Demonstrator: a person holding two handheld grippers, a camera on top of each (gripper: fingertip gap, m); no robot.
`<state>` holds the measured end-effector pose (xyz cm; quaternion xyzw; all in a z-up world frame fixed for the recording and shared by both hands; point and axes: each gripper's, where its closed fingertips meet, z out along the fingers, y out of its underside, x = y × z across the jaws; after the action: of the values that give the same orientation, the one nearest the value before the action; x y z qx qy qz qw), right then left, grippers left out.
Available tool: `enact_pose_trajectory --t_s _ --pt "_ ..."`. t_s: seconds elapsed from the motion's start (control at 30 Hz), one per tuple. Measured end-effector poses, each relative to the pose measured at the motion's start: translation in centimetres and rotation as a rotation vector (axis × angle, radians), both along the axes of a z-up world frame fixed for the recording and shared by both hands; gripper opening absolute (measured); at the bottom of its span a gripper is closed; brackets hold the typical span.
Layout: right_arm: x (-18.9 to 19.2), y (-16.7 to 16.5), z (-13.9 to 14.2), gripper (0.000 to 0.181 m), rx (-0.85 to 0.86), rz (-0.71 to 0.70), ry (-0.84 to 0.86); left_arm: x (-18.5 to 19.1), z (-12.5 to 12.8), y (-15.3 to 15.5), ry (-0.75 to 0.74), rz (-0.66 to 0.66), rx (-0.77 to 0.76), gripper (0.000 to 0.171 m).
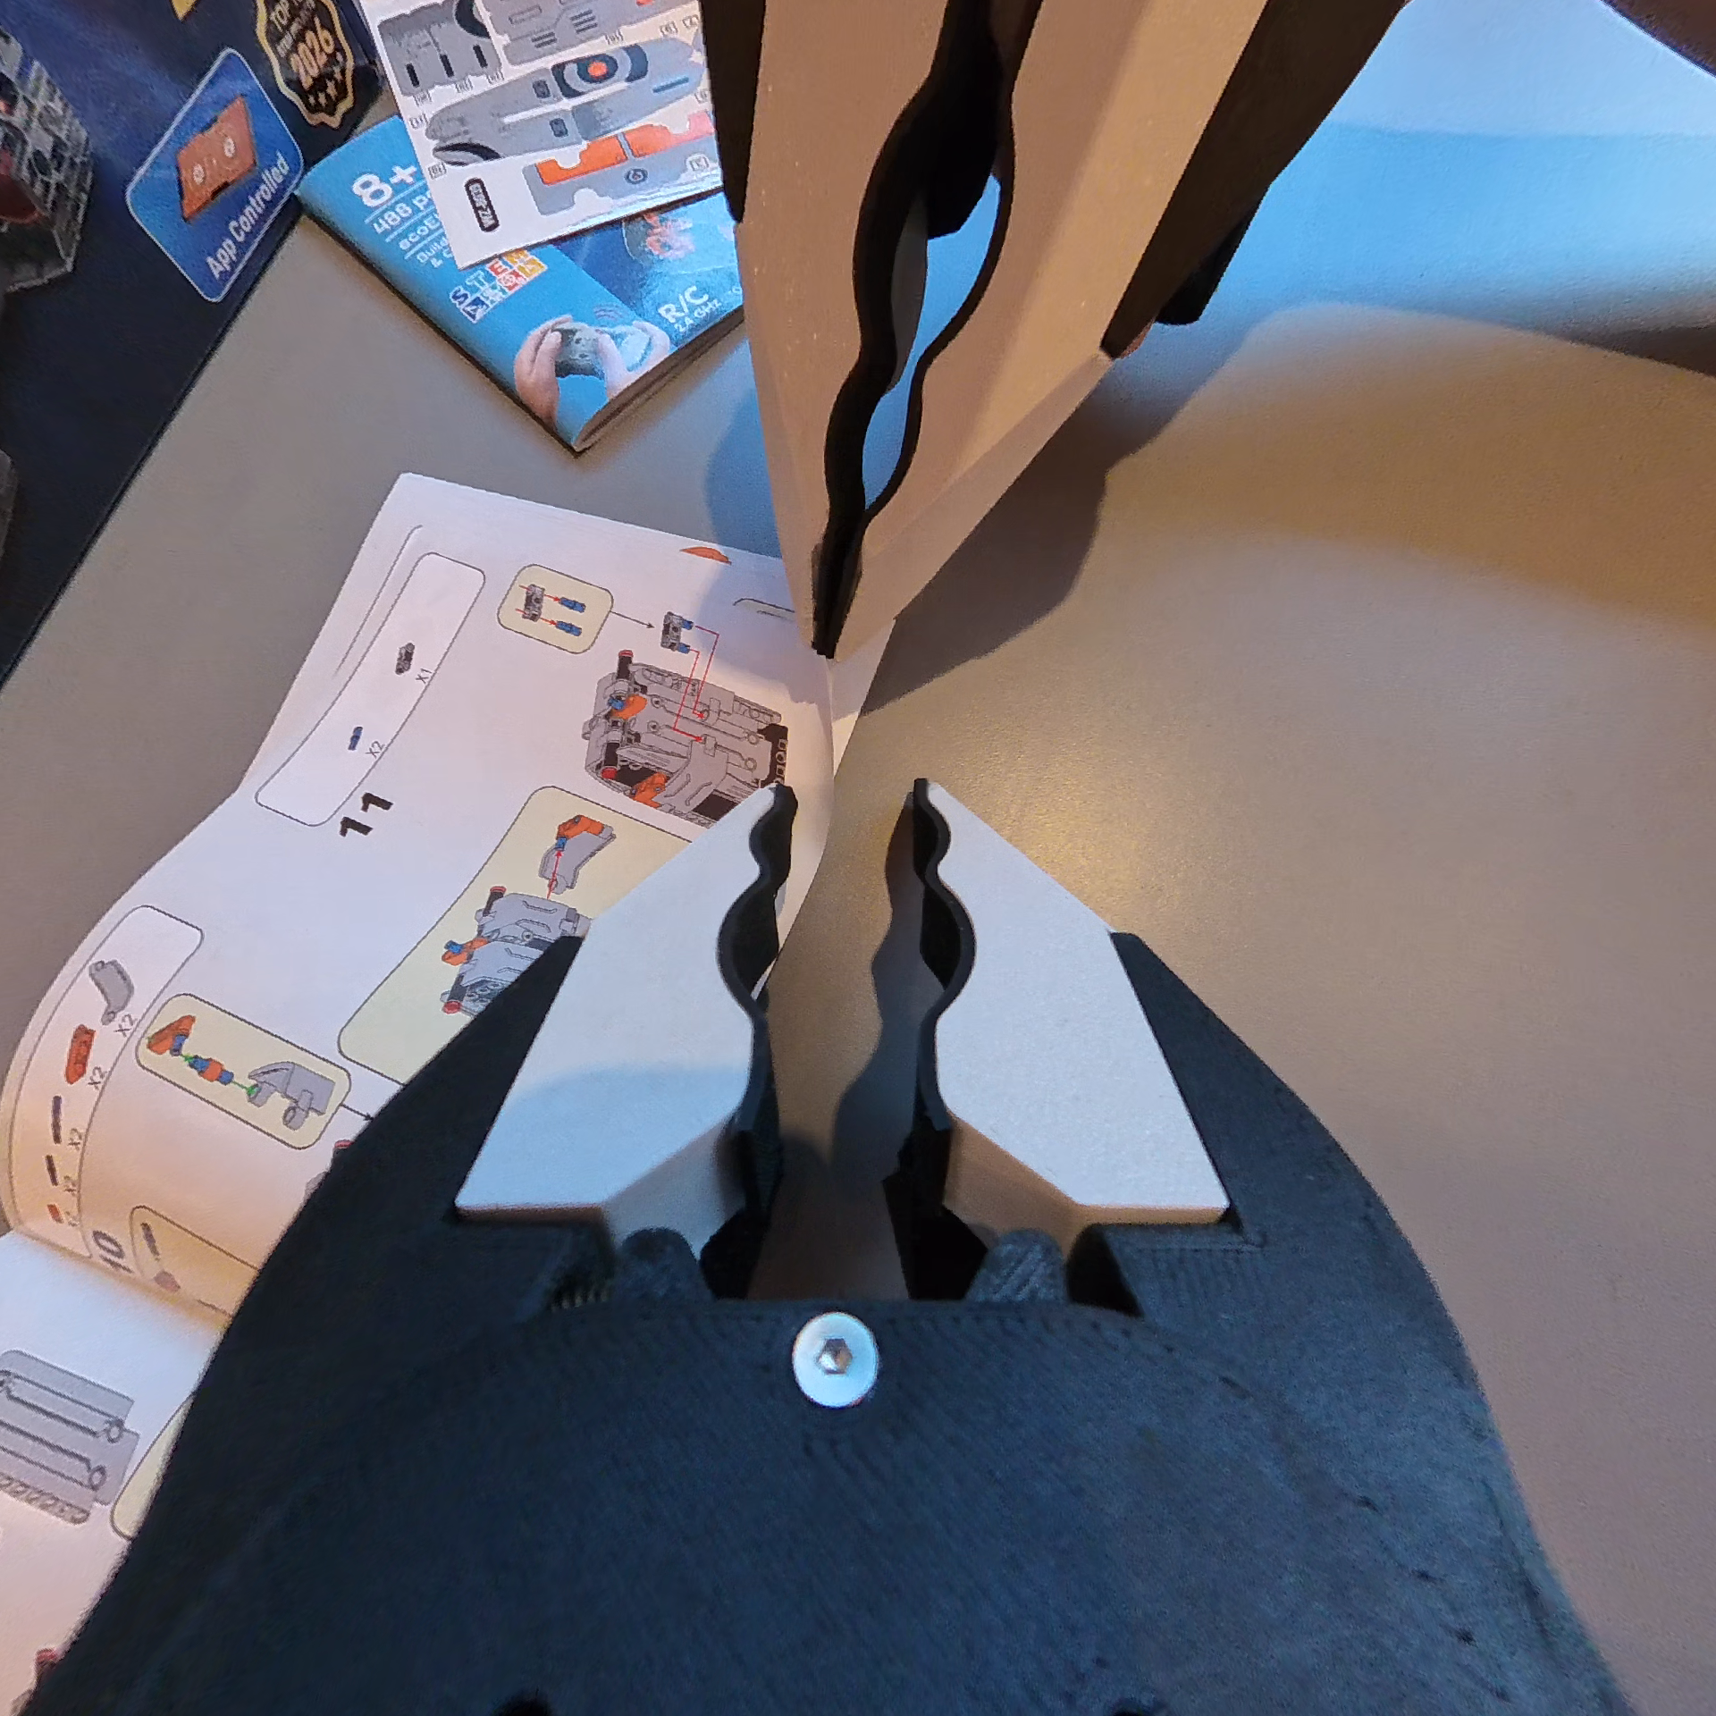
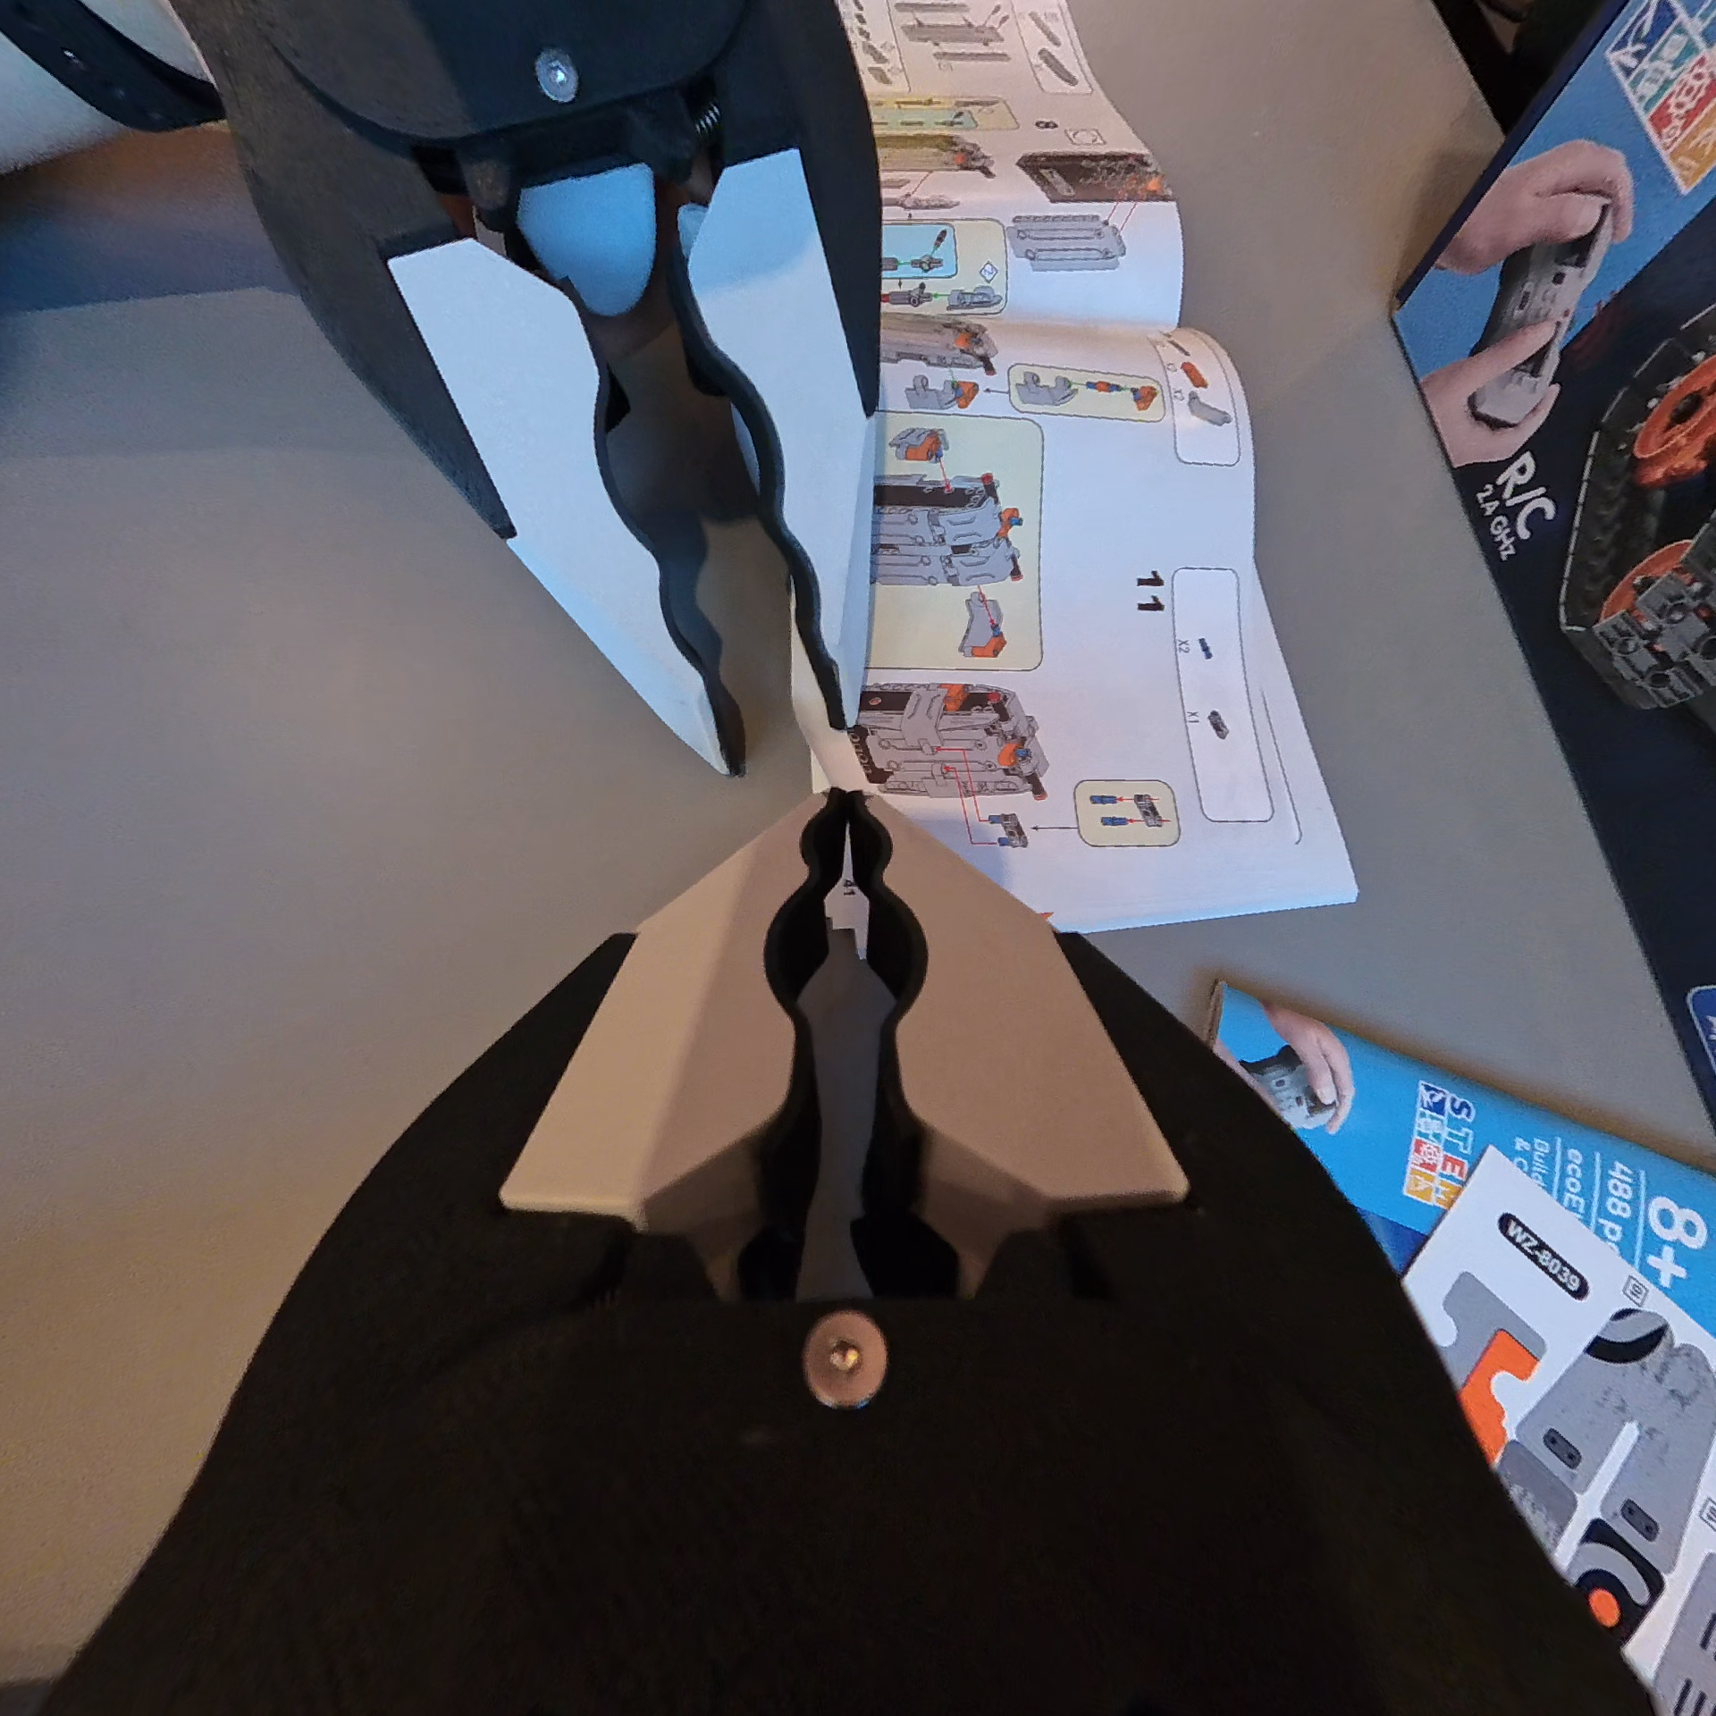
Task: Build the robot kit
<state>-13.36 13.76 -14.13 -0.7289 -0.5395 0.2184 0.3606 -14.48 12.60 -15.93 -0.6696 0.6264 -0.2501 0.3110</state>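
**Page corner pinched, other jaws apart beside it**

The right hand-held gripper [image 2: 840, 799] is clamped on the lifted corner of a page of the open instruction booklet [image 2: 1096, 576], whose free edge curls up off the grey surface [image 2: 279, 743]. The left hand-held gripper [image 1: 850, 789] has its jaws apart, straddling that raised edge. A closed blue booklet [image 1: 576, 306] under a sticker sheet [image 1: 557, 102] lies at 11 o'clock in the left wrist view, near a dark box [image 1: 139, 186]. From 1 to 4 o'clock there the surface is bare.
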Motion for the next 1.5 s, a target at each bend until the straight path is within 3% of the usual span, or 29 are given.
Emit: enact_pose_trajectory --t_s 0.2,0.47,0.6,0.67,0.73,0.8,0.87,0.93,1.0,1.07,1.3,1.37,1.4,1.5 --pt "-0.2 0.0 0.3 0.0 -0.011 0.002 0.021 -0.1 0.2 0.5 0.01 0.018 0.002 0.019" --pt "-0.3 0.0 0.8 0.0 -0.008 0.007 0.036 1.3 1.2 0.8 0.0 0.007 0.17 0.015" --pt "-0.3 0.0 1.0 0.0 -0.015 0.004 0.051 1.4 0.7 1.2 0.039 -0.003 0.263 0.0" --pt "-0.1 -0.1 1.4 0.008 -0.039 -0.005 0.083 1.5 0.9 1.5 0.042 -0.003 0.327 0.0" --pt "1.0 0.0 2.4 0.026 -0.099 -0.075 0.146 1.5 1.3 1.7 0.034 0.002 0.396 0.0" --pt "3.5 1.1 2.8 0.027 -0.277 -0.279 0.233 1.5 1.9 2.1 0.02 0.014 0.464 0.0" --pt "4.9 2.1 4.0 0.027 -0.507 -0.451 0.454 1.6 2.7 2.2 -0.002 0.018 0.531 0.0" --pt "4.8 2.3 5.8 0.016 -0.71 -0.497 0.696 1.7 3.4 2.2 -0.021 0.014 0.6 0.0" --pt "4.3 2.2 5.4 0.012 -0.811 -0.539 0.766 1.7 4.0 2.2 -0.022 0.014 0.676 0.0" --pt "3.8 2.3 3.7 0.018 -0.866 -0.595 0.729 1.9 4.3 2.2 -0.019 0.003 0.746 0.0" --pt "1.9 2.5 1.9 0.021 -0.995 -0.582 0.771 2.2 3.6 1.8 0.041 -0.053 0.837 0.0" --pt "1.5 2.4 2.5 0.008 -1.016 -0.533 0.806 2.3 3.3 1.5 0.043 -0.071 0.821 0.0" --pt "1.5 2.4 2.3 0.001 -1.01 -0.527 0.8 2.4 3.2 1.2 0.028 -0.08 0.796 0.006" --pt "1.8 2.3 1.5 0.0 -0.962 -0.496 0.756 2.5 3.3 0.0 -0.04 -0.087 0.652 0.024"
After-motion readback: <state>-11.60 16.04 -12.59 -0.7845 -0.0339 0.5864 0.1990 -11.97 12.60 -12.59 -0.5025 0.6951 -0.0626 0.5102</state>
